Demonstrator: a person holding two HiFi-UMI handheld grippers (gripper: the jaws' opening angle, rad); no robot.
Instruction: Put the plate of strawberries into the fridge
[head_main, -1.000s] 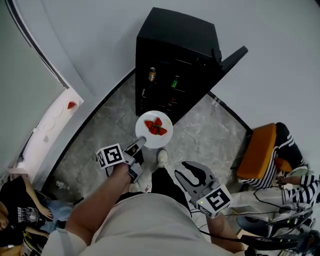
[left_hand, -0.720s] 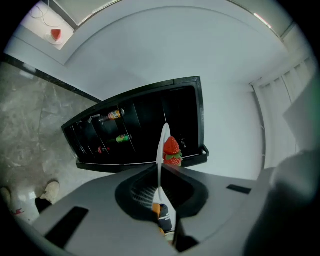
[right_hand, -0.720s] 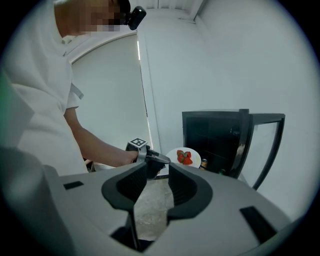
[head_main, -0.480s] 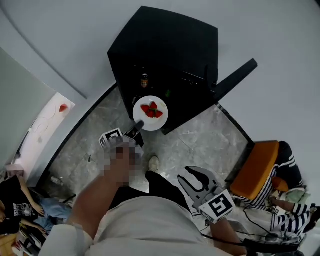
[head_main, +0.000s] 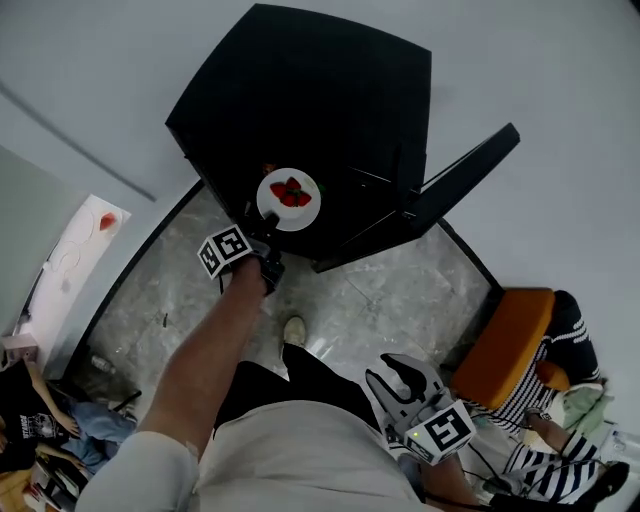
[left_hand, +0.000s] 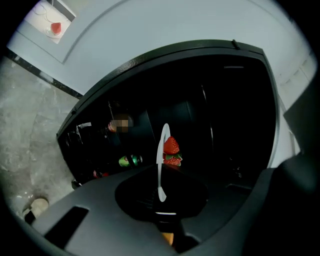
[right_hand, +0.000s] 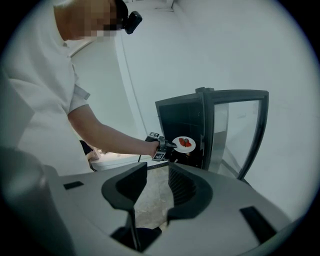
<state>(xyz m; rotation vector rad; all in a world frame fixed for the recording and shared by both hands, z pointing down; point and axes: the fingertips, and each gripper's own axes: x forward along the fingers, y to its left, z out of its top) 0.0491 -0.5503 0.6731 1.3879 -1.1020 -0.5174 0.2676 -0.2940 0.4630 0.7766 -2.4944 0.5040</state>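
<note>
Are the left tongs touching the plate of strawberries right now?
Touching. The left gripper view shows the plate edge-on, its rim clamped between the left tongs.

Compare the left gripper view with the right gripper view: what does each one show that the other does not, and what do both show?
Only the left gripper view: the plate seen edge-on, clamped in the shut jaws of the left gripper, and a green drink on a shelf inside the fridge.
Only the right gripper view: the right gripper with its jaws apart and nothing between them, the person's arm stretched toward the fridge, and the open glass door.
Both: the plate, the strawberries on it, and the black fridge.
</note>
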